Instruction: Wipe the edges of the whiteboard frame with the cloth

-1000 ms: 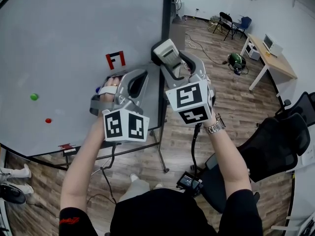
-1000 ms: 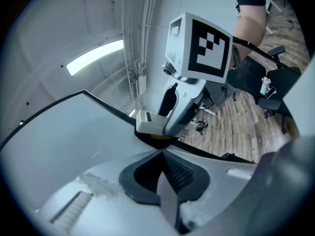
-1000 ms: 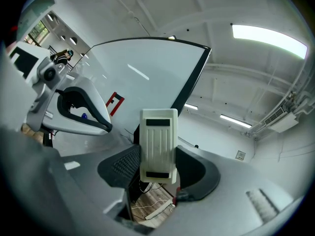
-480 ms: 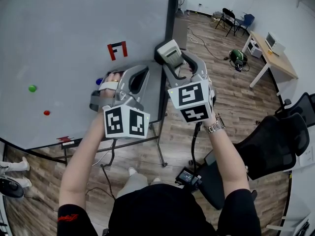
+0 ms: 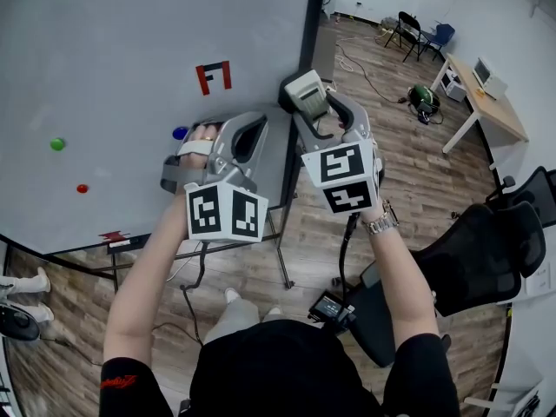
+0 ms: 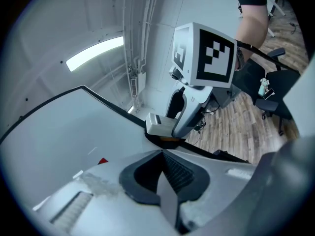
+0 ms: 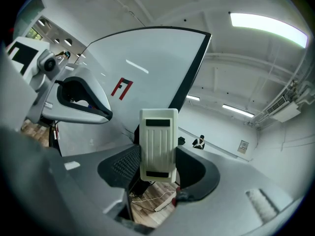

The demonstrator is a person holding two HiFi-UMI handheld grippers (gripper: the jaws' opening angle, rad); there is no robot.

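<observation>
The whiteboard fills the upper left of the head view, and its black frame runs down the right side. My right gripper is shut on a white ribbed eraser block, which rests against that right frame edge. The right gripper view shows the block upright between the jaws, with the frame behind it. My left gripper hovers over the board just left of the frame. Its jaws are shut with nothing between them. The left gripper view shows the block on the frame. I see no cloth.
A red mark and blue, green and red magnets sit on the board. Stand legs are below. A black office chair, a desk and folding chairs stand on the wooden floor at the right.
Both grippers have slid down the board relative to the red mark, the right one carrying the block along the frame edge. The blue magnet now shows beside my left hand.
</observation>
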